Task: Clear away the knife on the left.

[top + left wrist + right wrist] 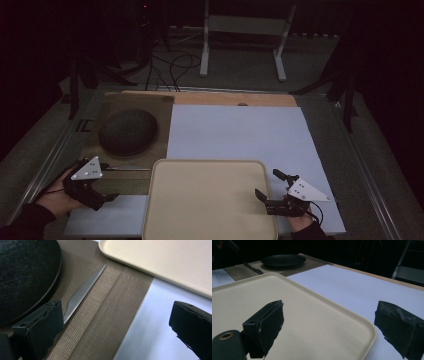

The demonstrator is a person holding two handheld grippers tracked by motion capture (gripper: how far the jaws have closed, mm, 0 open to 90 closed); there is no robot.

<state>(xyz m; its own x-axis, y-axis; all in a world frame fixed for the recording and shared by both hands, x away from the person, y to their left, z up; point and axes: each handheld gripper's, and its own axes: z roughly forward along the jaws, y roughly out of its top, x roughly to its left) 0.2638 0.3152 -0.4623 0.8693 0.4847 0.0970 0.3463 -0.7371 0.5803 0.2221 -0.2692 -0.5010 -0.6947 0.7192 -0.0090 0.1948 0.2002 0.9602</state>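
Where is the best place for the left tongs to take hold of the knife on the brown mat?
Probably the handle end of the knife, nearest the open left tongs. It lies flat, so come from above, jaws across its narrow width, clear of the black plate.

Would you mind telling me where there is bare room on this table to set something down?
The white sheet is bare from the tray's far rim to the wooden edge. The tray's own floor is bare too. It is crowded on the brown mat: the black plate and knife lie there, by the left gripper.
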